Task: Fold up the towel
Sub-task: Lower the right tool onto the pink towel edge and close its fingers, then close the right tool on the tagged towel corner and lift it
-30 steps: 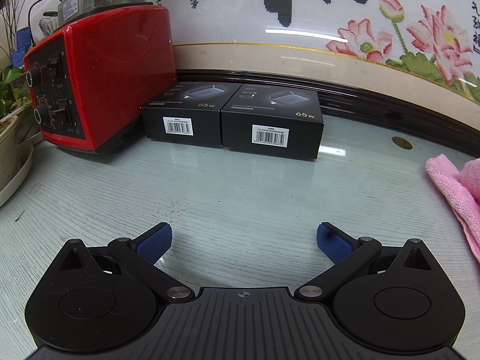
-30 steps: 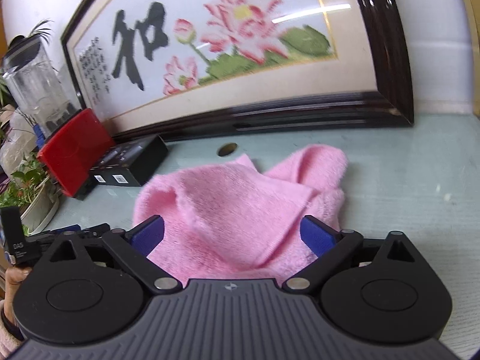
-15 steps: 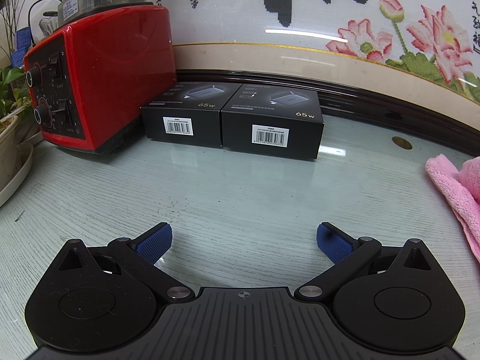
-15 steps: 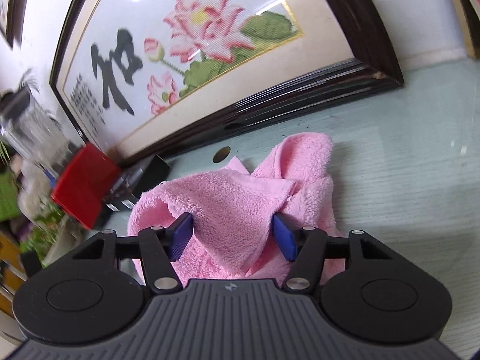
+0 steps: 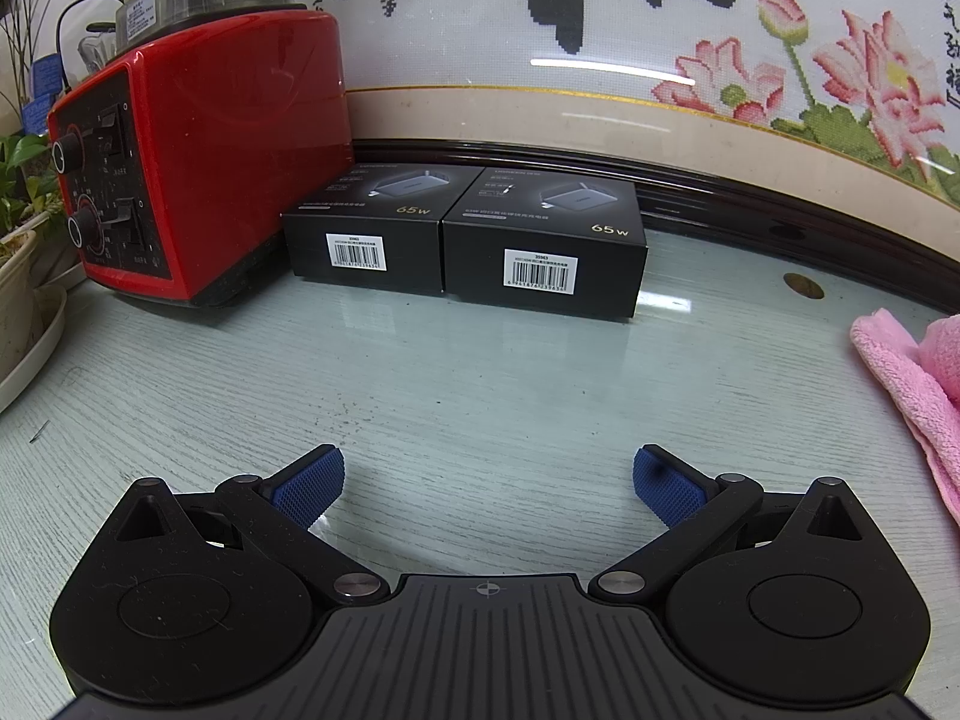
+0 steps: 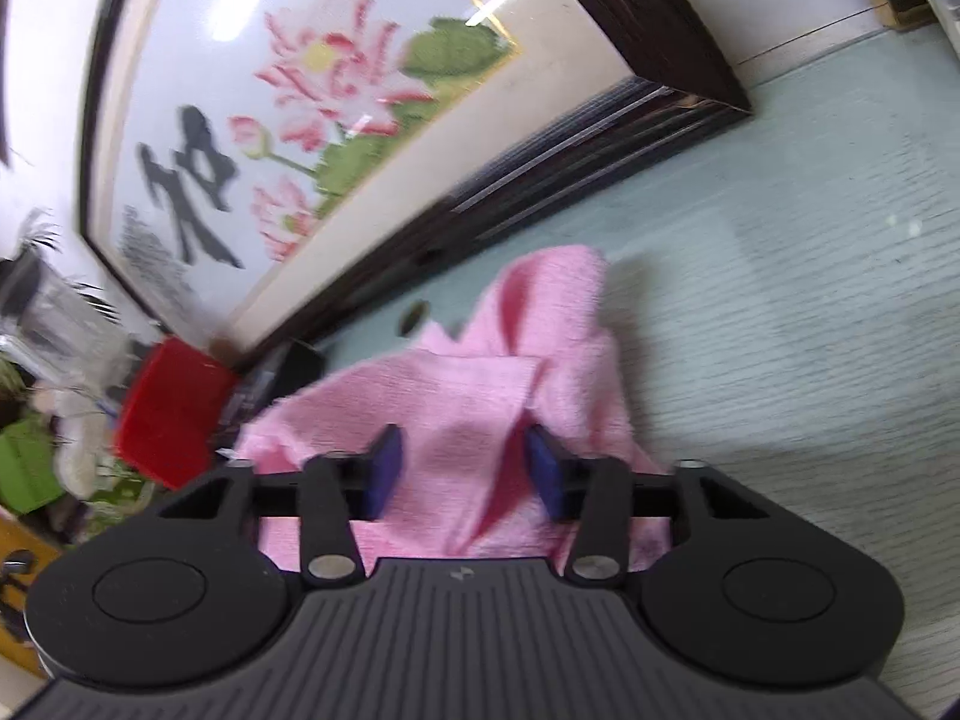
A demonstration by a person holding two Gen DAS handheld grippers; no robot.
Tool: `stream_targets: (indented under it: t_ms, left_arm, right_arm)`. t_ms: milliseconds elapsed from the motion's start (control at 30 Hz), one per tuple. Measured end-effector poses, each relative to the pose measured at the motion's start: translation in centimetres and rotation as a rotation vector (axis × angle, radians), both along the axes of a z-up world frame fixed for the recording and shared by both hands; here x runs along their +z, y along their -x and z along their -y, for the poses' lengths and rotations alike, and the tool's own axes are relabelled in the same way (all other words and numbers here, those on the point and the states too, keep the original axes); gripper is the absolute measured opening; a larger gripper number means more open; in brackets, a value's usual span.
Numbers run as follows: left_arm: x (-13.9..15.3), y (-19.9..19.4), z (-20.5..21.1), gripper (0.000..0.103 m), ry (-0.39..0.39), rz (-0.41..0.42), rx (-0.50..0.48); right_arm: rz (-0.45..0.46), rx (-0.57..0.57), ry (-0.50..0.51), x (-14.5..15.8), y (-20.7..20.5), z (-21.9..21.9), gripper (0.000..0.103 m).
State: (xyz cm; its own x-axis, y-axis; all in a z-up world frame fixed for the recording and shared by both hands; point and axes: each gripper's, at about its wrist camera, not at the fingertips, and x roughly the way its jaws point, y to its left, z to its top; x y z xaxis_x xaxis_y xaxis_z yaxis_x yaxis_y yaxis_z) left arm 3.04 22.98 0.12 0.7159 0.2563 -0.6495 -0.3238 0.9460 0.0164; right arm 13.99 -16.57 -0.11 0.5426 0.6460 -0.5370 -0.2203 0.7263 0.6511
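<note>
A crumpled pink towel lies on the pale green table below the framed picture. My right gripper is tilted, and its jaws are closing on a raised fold of the towel. The cloth fills the gap and touches both blue pads. In the left wrist view only the towel's left edge shows, at the far right. My left gripper hovers open over bare table, well to the left of the towel, with nothing between its fingers.
A red blender base stands at the back left, with two black boxes beside it. A framed lotus embroidery leans along the back edge. A potted plant is at the far left, and a small coin lies near the towel.
The right gripper rolled, dropped onto the towel and drew its jaws in from wide open to a narrow pinch on a fold. The left gripper has not moved.
</note>
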Motion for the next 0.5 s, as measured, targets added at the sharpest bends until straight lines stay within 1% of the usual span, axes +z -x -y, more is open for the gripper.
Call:
stream_targets:
  t_ms: [33, 100, 167, 267, 367, 400, 433, 500]
  left_arm:
    - [0.0, 0.0, 0.0, 0.103, 0.0, 0.0, 0.0]
    - [0.0, 0.0, 0.0, 0.103, 0.0, 0.0, 0.0]
    - [0.0, 0.0, 0.0, 0.103, 0.0, 0.0, 0.0]
    - [0.0, 0.0, 0.0, 0.103, 0.0, 0.0, 0.0]
    - [0.0, 0.0, 0.0, 0.103, 0.0, 0.001, -0.001]
    - [0.0, 0.1, 0.0, 0.103, 0.0, 0.001, -0.002]
    - [0.0, 0.2, 0.0, 0.103, 0.0, 0.001, -0.006]
    - [0.0, 0.3, 0.2, 0.103, -0.004, 0.002, -0.019]
  right_arm:
    - [0.012, -0.009, 0.029, 0.1, 0.1, -0.3, 0.01]
    - [0.048, -0.01, 0.049, 0.5, 0.6, -0.5, 0.005]
    - [0.092, 0.0, 0.061, 1.0, 1.2, -0.6, 0.004]
    - [0.172, 0.039, 0.051, 2.4, 2.5, -0.8, 0.003]
    - [0.283, 0.088, 0.034, 4.4, 4.5, -1.4, 0.003]
    - [0.296, 0.097, 0.03, 4.7, 4.8, -1.4, 0.003]
    - [0.321, 0.117, 0.021, 5.2, 5.3, -1.7, 0.003]
    - [0.382, 0.198, -0.013, 6.5, 7.0, -2.5, 0.003]
